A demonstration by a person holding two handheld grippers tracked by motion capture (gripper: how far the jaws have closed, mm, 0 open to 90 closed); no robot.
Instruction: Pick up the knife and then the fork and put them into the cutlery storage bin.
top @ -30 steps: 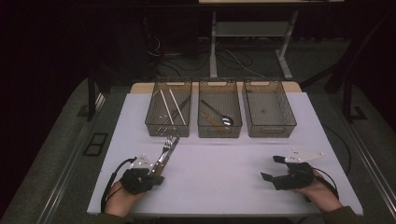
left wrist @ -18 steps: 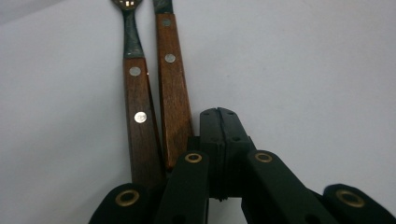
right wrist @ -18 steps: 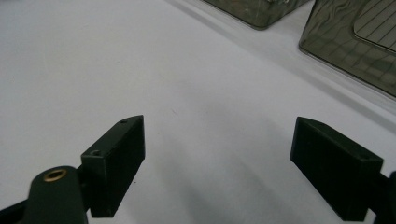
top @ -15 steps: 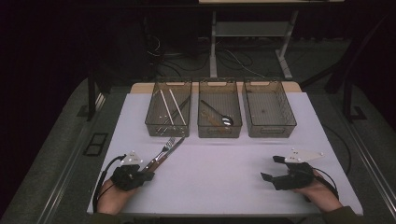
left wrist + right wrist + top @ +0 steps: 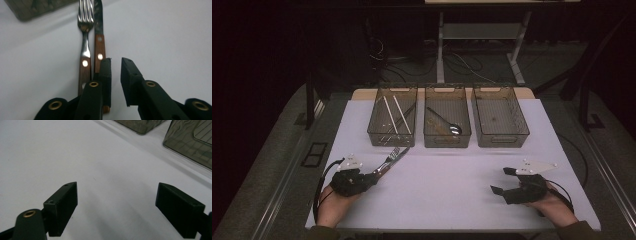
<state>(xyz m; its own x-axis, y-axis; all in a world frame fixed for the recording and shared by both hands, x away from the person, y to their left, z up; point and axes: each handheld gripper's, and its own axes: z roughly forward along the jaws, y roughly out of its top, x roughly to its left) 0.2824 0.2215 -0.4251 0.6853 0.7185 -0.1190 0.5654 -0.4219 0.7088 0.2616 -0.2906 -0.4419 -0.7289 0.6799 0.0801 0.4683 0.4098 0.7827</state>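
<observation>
A fork (image 5: 85, 50) and a knife (image 5: 99, 37), both with wooden riveted handles, lie side by side on the white table (image 5: 452, 200), pointing toward the left bin. In the high view the pair (image 5: 391, 156) lies just ahead of my left gripper (image 5: 372, 175). The left gripper (image 5: 116, 61) has just been opening. A narrow gap separates its jaws with nothing in it, and the knife handle runs under the left jaw. My right gripper (image 5: 501, 180) rests at the front right. It (image 5: 117, 195) is open wide over bare table.
Three clear bins stand in a row at the back. The left bin (image 5: 392, 142) holds long thin sticks, and the middle bin (image 5: 447, 144) holds a spoon (image 5: 453, 128). The right bin (image 5: 501, 144) looks bare. Dark floor surrounds the table.
My left hand has shifted slightly left and the fork and knife have settled lower on the table. The left jaws have parted. The right hand has not moved.
</observation>
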